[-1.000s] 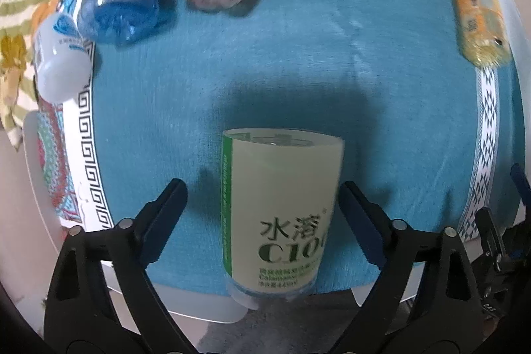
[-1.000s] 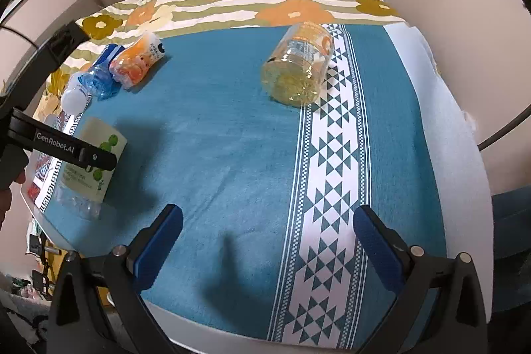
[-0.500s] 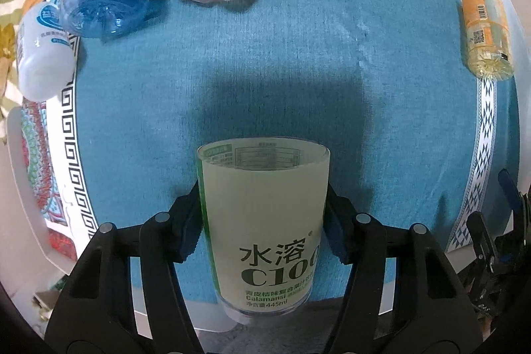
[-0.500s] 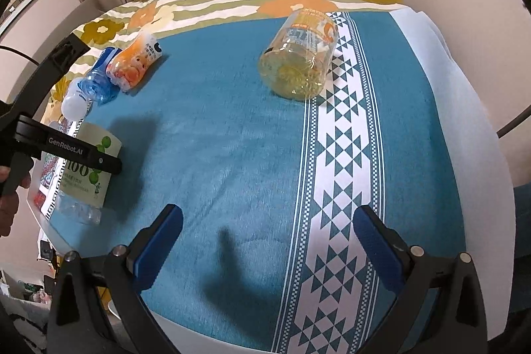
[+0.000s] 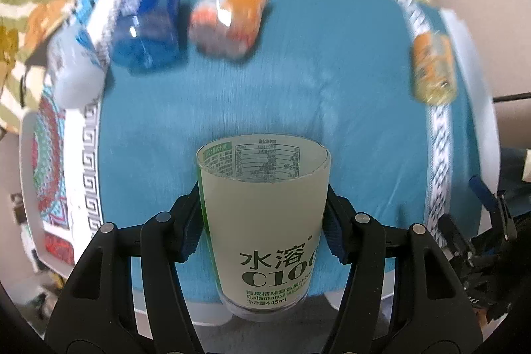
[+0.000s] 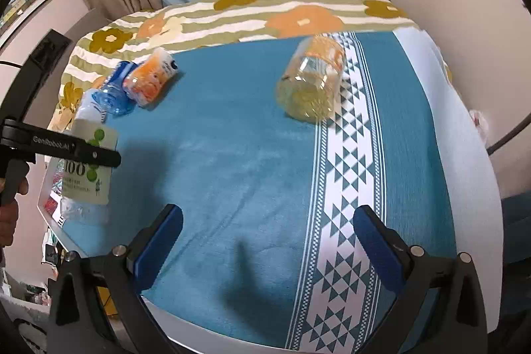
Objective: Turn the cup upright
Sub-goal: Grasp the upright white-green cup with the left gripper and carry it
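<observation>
Our left gripper point(image 5: 264, 221) clamps the cup point(image 5: 264, 214) at mid-wall; our right gripper point(image 6: 267, 243) hangs wide open, empty. We judge the thin plastic light, flexible and slippery, so a gentle mid-body hold suits it.

The cup point(image 5: 264, 221) is a pale, frosted translucent tumbler cut from a drink bottle, with a clear ribbed base and an open cut rim. Its label carries green Chinese characters, "C100", "Calamansi" and "445ml"; a printed nutrition table shows in reverse through the far wall. In the left wrist view the open rim points away from the camera and the clear base sits nearest the lens. It is clamped on both sides by the left hand-held gripper point(image 5: 264, 224). In the right wrist view the cup point(image 6: 88, 170) stands near the blue cloth's left edge, label with green dots facing the camera, clear base lowest.
</observation>
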Demonstrator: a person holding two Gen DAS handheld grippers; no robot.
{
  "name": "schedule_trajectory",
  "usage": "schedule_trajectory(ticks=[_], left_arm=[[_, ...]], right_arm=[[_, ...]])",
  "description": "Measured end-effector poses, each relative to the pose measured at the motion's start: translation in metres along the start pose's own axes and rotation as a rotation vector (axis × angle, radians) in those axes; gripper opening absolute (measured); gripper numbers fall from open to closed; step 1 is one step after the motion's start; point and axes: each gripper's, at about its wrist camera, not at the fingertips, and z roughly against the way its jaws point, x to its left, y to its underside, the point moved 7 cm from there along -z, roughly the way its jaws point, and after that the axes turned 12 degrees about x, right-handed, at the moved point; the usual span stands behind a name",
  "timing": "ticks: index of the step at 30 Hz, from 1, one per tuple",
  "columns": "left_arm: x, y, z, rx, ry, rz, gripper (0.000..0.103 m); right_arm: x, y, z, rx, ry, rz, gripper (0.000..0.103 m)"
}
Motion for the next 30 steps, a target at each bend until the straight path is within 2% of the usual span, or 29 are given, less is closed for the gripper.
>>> schedule_trajectory(ticks=[5,8,11,14,22,30], left_arm=[[-0.001,-0.009,0.033,-0.302,-0.015,-0.026,0.065],[0.003,-0.014,0.037,-0.467,-0.001,-0.018,0.065],[0.009,-0.019,0.034,-0.550,0.017,0.003,0.065],[0.007,-0.021,0.025,-0.570,0.002,0.002,0.065],[0.004,-0.021,0.010,-0.567,-0.041,-0.031,0.065],[0.003,-0.003,0.009,-0.601,-0.049,-0.053,0.065]], right_arm=[[0.007,0.001,0.004,-0.018,0.021,0.023,0.103],[0.008,0.004,0.001,-0.019,0.035,0.034,0.103],[0.010,0.008,-0.004,-0.013,0.076,0.062,0.103],[0.011,0.014,-0.011,-0.005,0.114,0.073,0.103],[0.017,0.021,-0.022,-0.002,0.096,0.068,0.103],[0.026,0.022,-0.021,-0.022,0.092,0.076,0.103]])
